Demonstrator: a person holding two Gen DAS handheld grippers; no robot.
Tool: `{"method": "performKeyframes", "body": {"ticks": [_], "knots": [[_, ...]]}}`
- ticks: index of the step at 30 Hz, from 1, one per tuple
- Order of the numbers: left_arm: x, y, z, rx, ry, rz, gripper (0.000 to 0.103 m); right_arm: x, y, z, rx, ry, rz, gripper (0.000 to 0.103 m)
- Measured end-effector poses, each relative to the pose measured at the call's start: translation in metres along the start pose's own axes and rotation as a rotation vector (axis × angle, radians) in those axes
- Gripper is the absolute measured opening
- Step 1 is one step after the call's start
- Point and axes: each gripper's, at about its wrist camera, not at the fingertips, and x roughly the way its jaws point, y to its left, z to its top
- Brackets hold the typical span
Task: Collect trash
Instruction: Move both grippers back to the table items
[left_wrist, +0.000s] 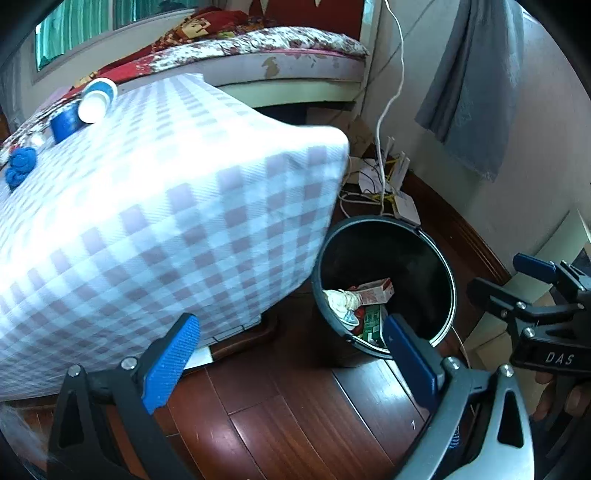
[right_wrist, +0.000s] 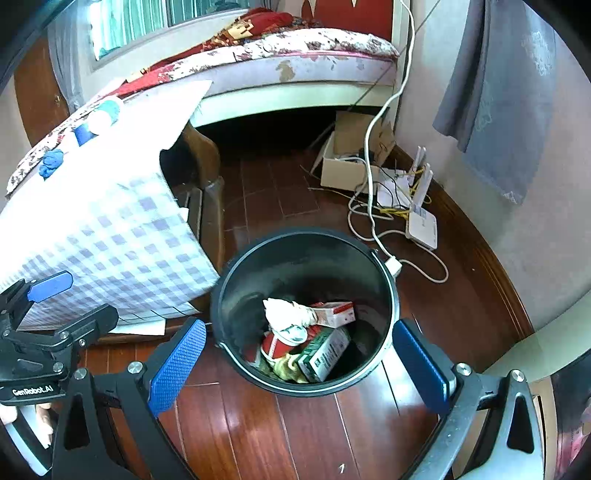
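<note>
A black round trash bin (left_wrist: 436, 254) (right_wrist: 251, 280) stands on the wooden floor beside the table. Inside lie a crumpled white tissue (right_wrist: 286, 314), a red-and-white carton (right_wrist: 336, 314), a green carton (right_wrist: 325, 352) and other scraps. My left gripper (left_wrist: 291, 358) is open and empty, low over the floor by the table's corner and left of the bin. My right gripper (right_wrist: 299, 363) is open and empty, just above the bin's near rim. On the checked tablecloth (left_wrist: 166, 221) lie a blue-and-white paper cup (left_wrist: 96, 99), a blue tape roll (left_wrist: 66, 123) and a crumpled blue cloth (left_wrist: 20, 166).
A bed (right_wrist: 295, 62) runs along the back. A white router (right_wrist: 421, 218), tangled cables (right_wrist: 373, 206) and an open cardboard box (right_wrist: 351, 162) sit on the floor by the right wall. A grey towel (right_wrist: 498, 92) hangs on the wall. The other gripper shows at each view's edge (left_wrist: 535, 295) (right_wrist: 37, 332).
</note>
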Motion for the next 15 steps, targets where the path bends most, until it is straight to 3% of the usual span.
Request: {"method": "performKeyframes", "body": {"ticks": [15], "knots": [[-0.049, 0.048, 0.002, -0.094, -0.088, 0.062, 0.101, -0.023, 0.047, 0.014, -0.018, -0.098, 0.096, 0.102]]}}
